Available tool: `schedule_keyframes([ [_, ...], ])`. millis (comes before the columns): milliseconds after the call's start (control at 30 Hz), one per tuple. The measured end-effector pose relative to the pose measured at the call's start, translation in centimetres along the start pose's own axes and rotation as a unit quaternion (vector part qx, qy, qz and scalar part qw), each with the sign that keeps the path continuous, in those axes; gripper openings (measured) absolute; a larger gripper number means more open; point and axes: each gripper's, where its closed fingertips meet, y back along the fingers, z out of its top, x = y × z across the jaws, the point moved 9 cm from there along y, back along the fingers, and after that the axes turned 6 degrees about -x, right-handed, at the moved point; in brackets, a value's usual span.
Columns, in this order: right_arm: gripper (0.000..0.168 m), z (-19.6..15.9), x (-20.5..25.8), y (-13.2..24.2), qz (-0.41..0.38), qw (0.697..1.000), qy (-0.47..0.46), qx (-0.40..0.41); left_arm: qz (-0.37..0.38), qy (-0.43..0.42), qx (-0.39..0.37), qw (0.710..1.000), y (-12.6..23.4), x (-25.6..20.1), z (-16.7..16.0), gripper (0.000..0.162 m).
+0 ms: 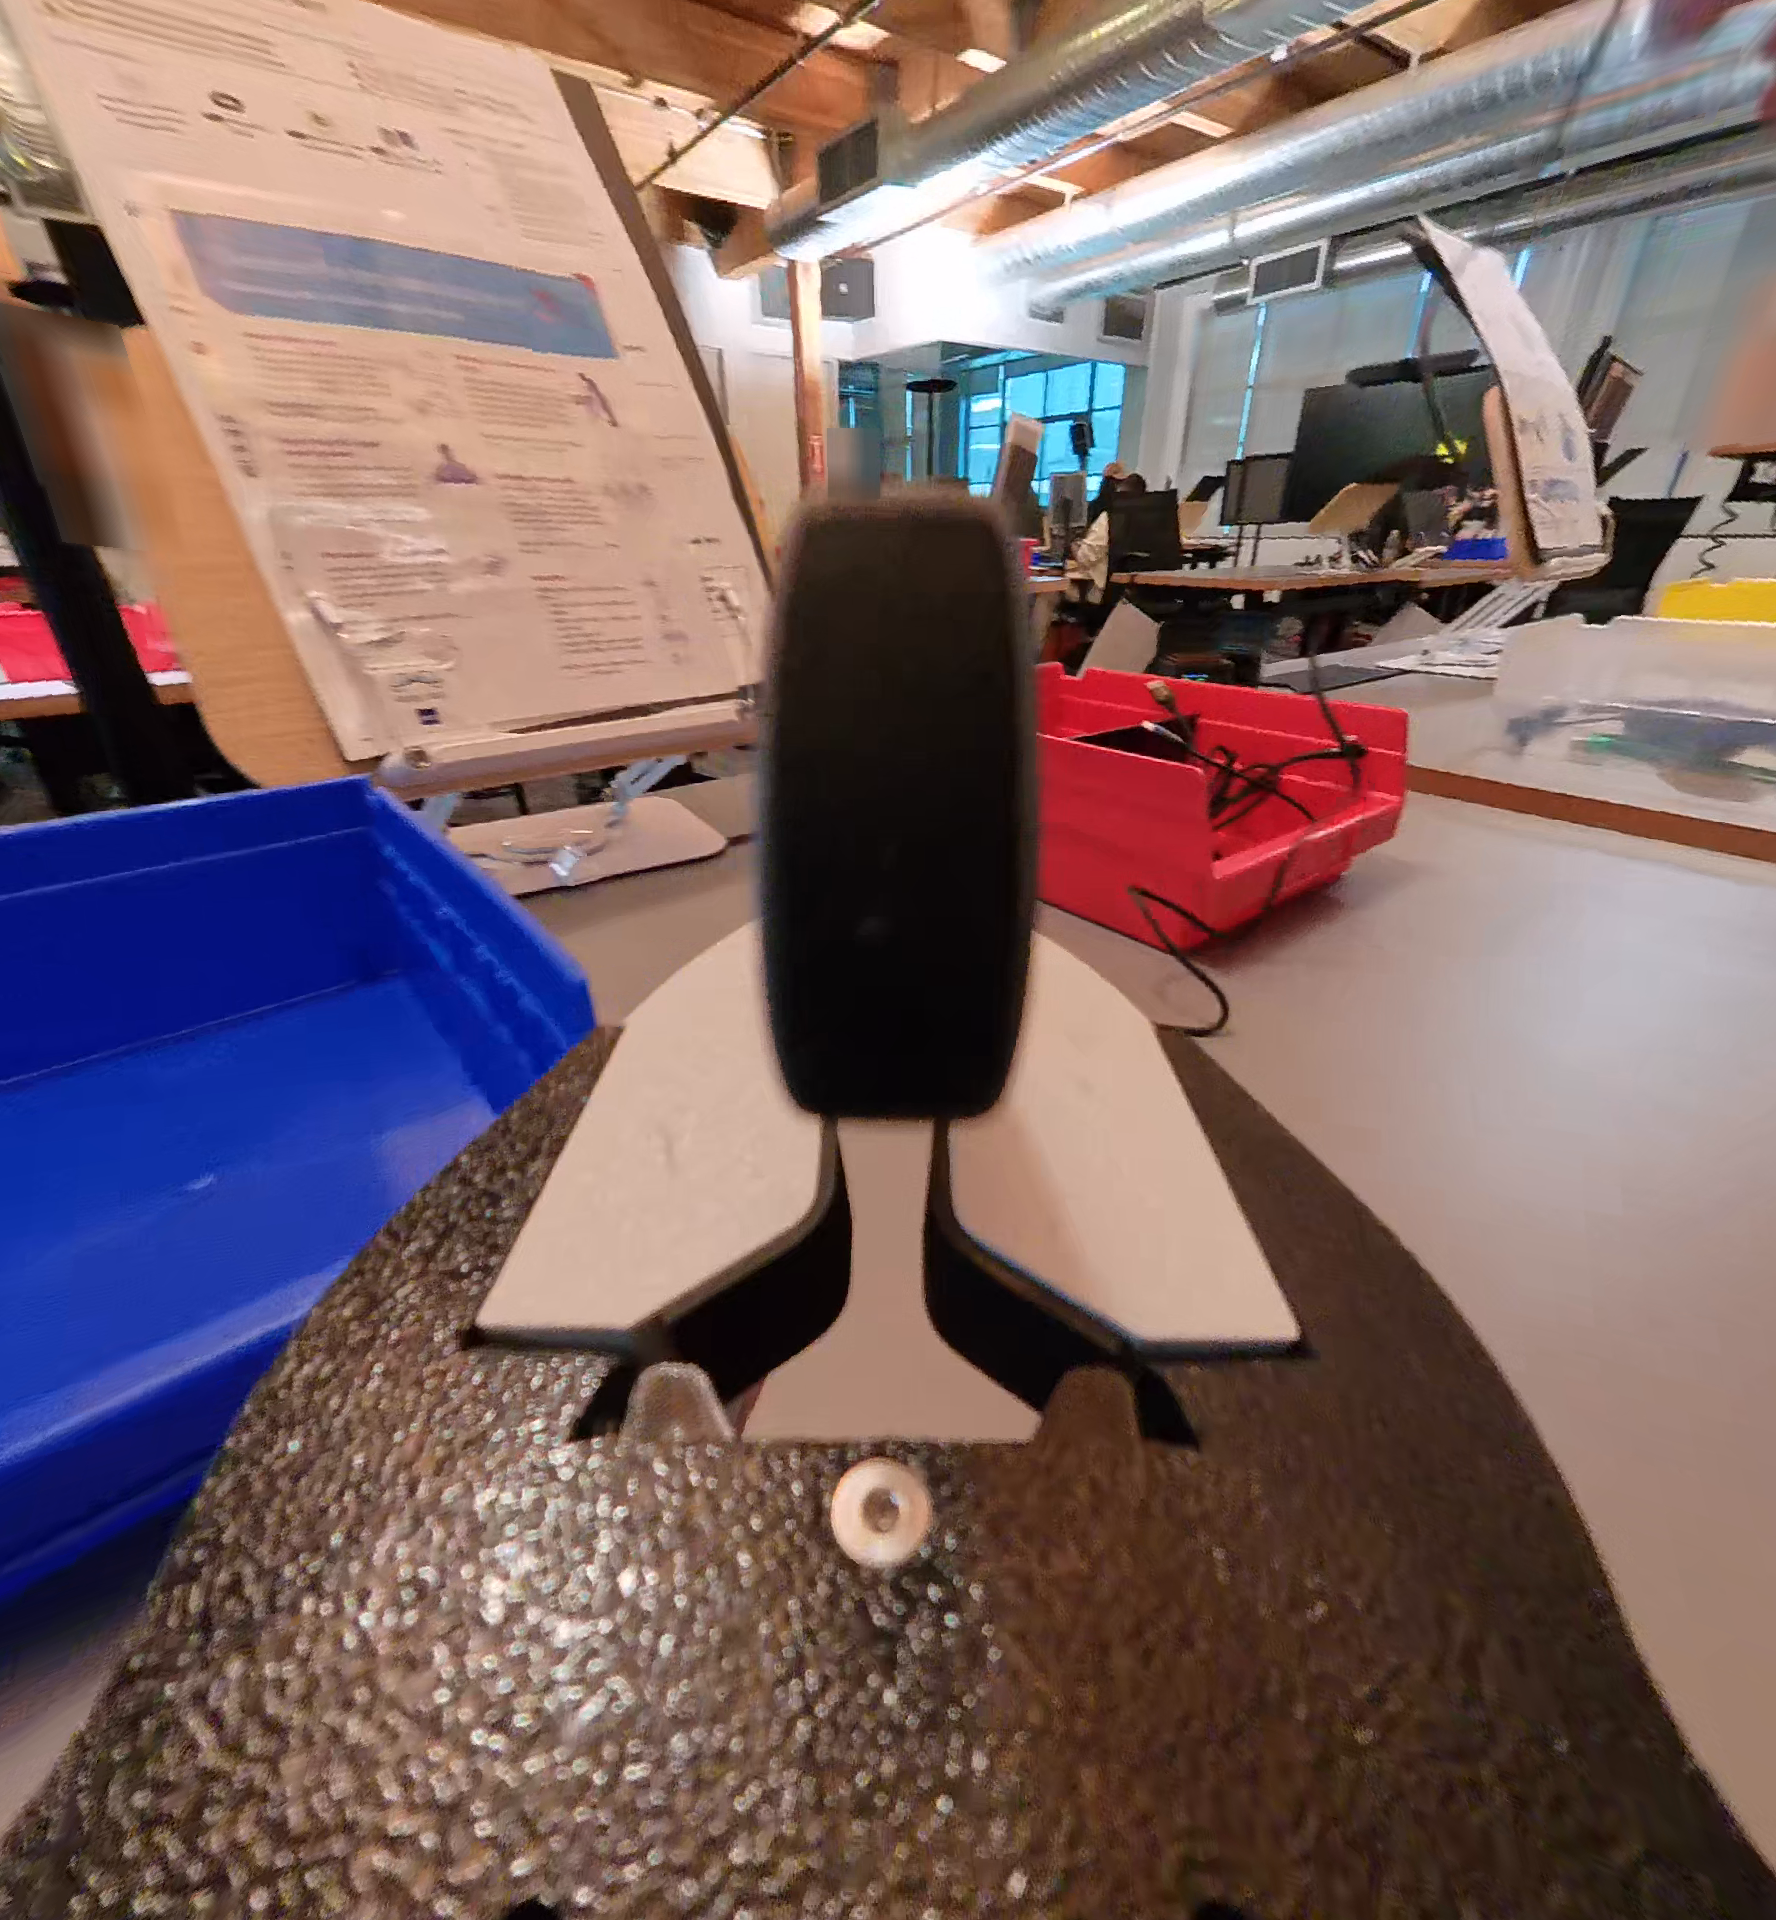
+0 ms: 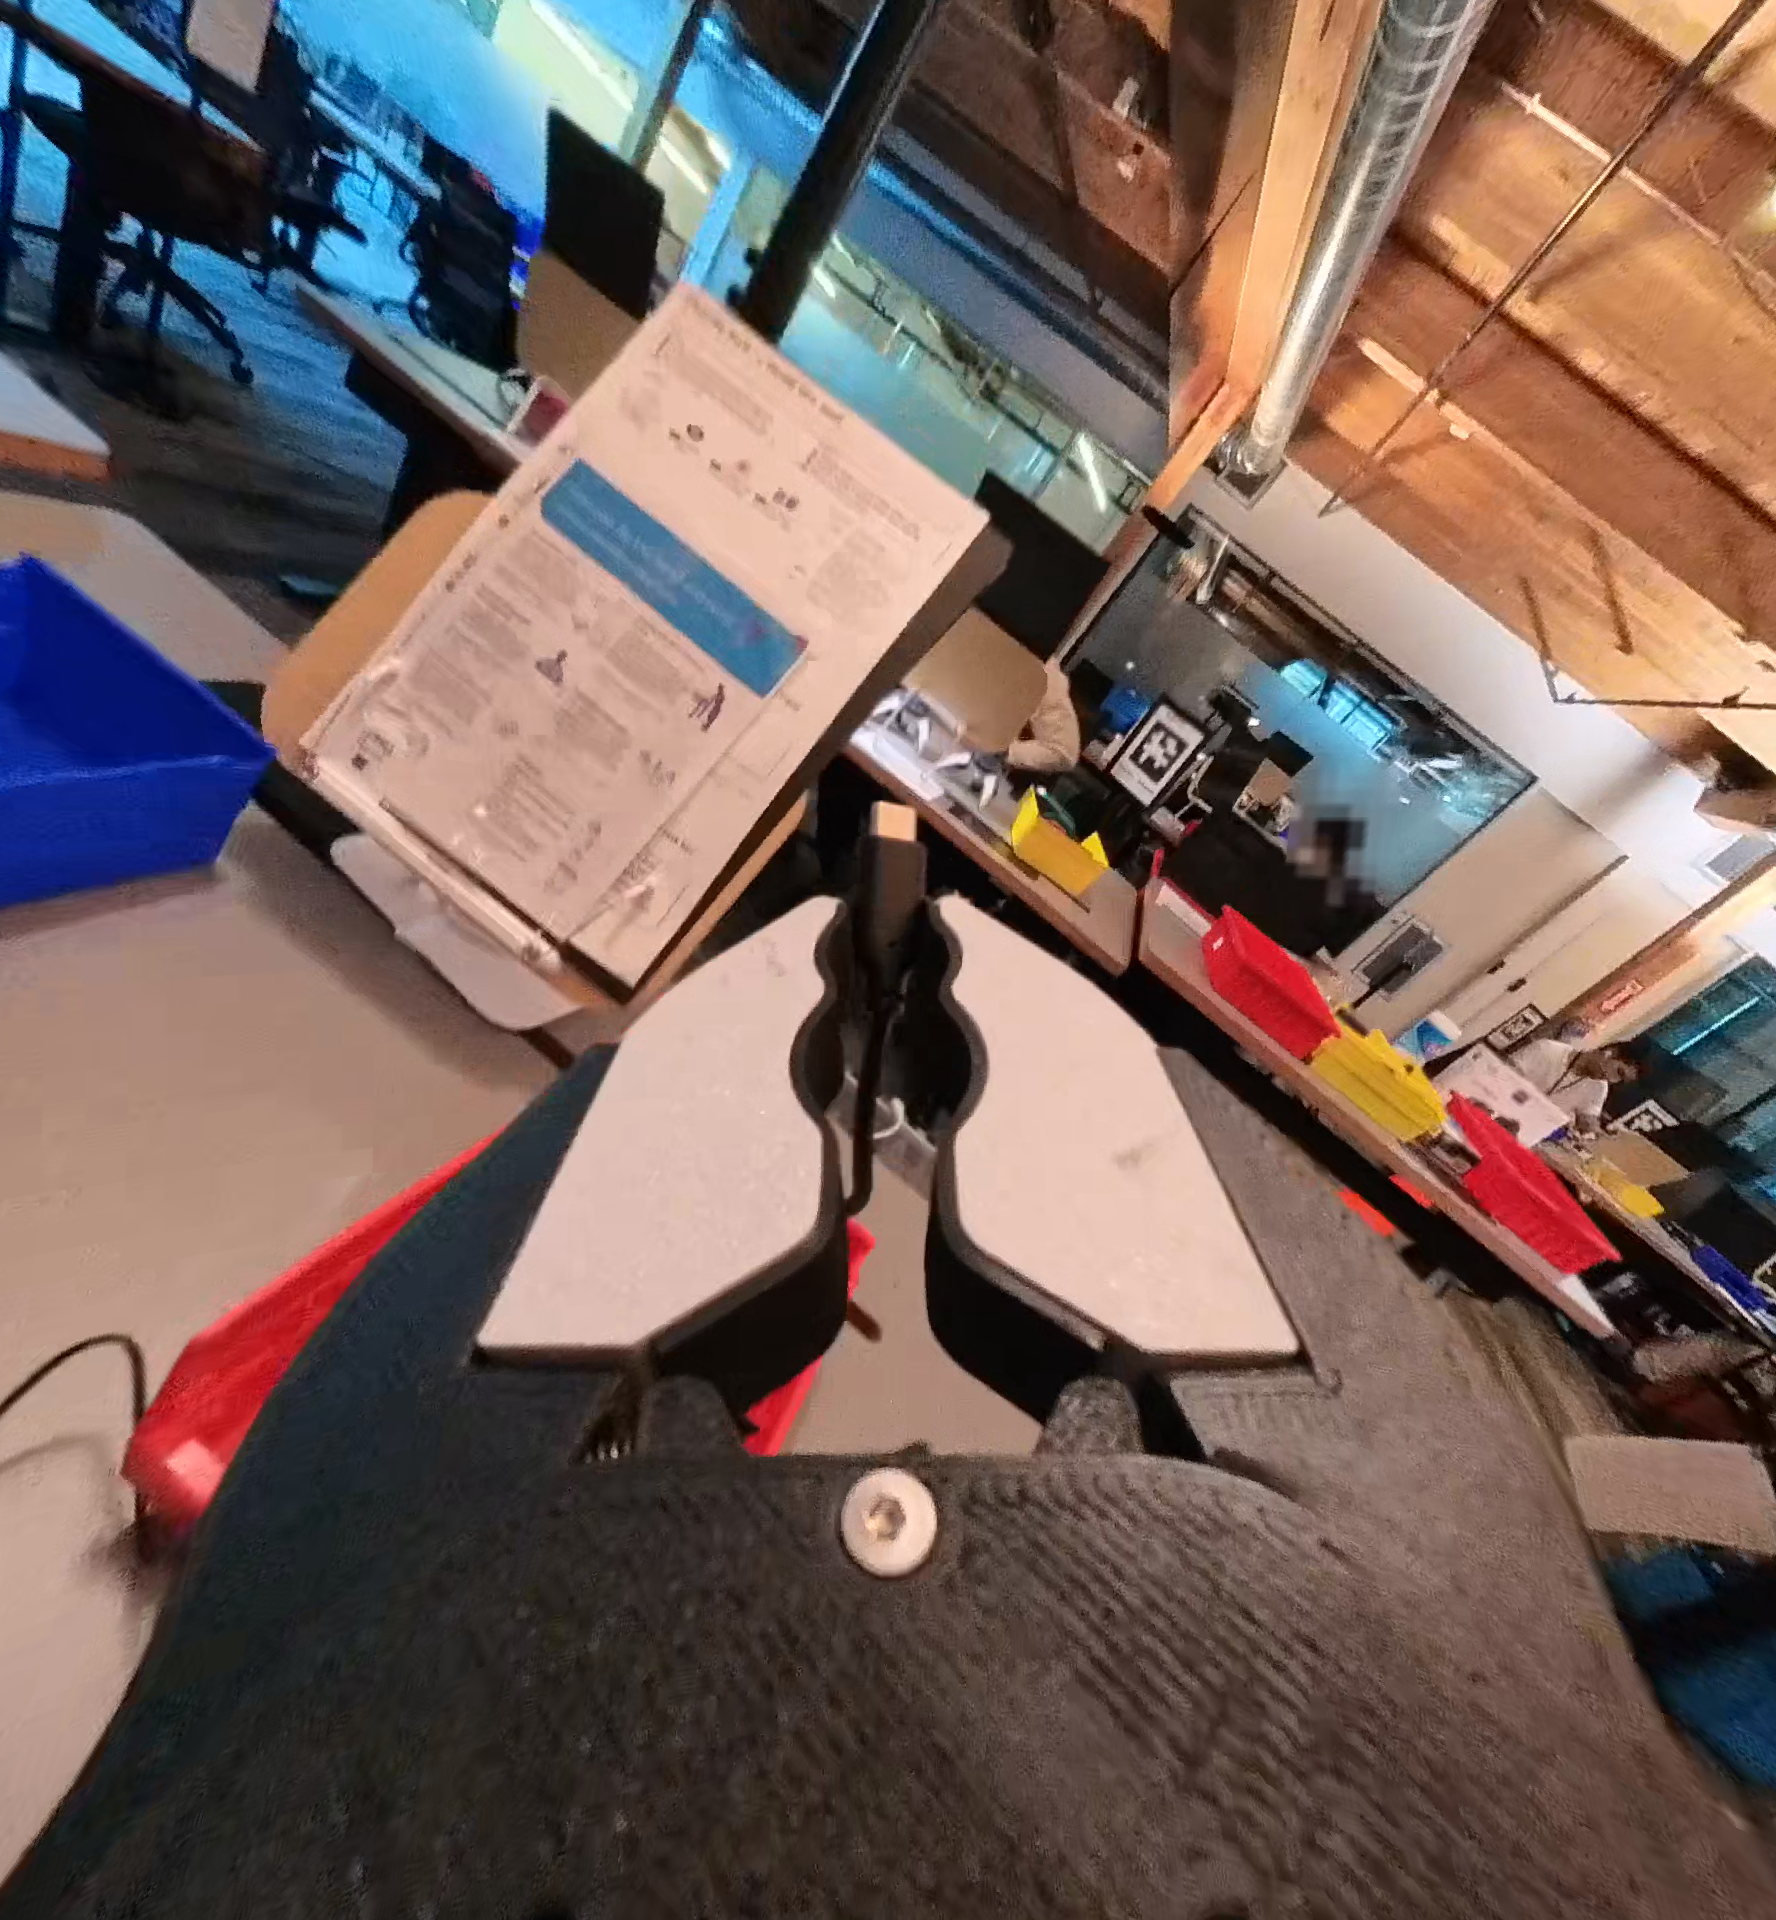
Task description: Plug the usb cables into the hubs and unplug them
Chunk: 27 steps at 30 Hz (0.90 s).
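In the left wrist view my left gripper (image 1: 894,1049) is shut on a black oblong USB hub (image 1: 894,790), held upright between the two pale fingers (image 1: 686,1143) above the grey table. In the right wrist view my right gripper (image 2: 889,935) is shut on a black USB plug (image 2: 889,878), whose metal tip points forward past the fingertips. The plug's thin black cable (image 2: 868,1101) runs back between the fingers. The right view is tilted and lifted off the table. Neither gripper shows in the other's view.
A blue bin (image 1: 188,1039) stands at the left, also in the right wrist view (image 2: 53,717). A red bin (image 1: 1216,800) holding black cables is ahead right; it lies under my right gripper (image 2: 260,1371). A paper on a stand (image 1: 427,416) rises behind. The tips of one gripper are about 45 cm away from the tips of the other.
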Motion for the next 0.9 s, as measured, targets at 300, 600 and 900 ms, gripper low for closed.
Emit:
schedule_keyframes([
  [300,0.012,12.2,-8.5,-3.9,-0.02,0.997,-0.004,-0.077,-0.037,0.016,0.028,0.999,-1.5,-1.3,-2.6,0.012],
  [600,0.012,15.3,-13.0,-7.4,-0.055,0.998,0.015,-0.041,-0.055,0.022,0.004,0.998,-2.1,-1.6,-3.0,0.012],
  [900,0.012,17.2,-15.2,-8.3,-0.084,0.995,-0.003,-0.061,-0.071,0.022,0.01,0.997,-2.4,-2.0,-3.1,0.012],
])
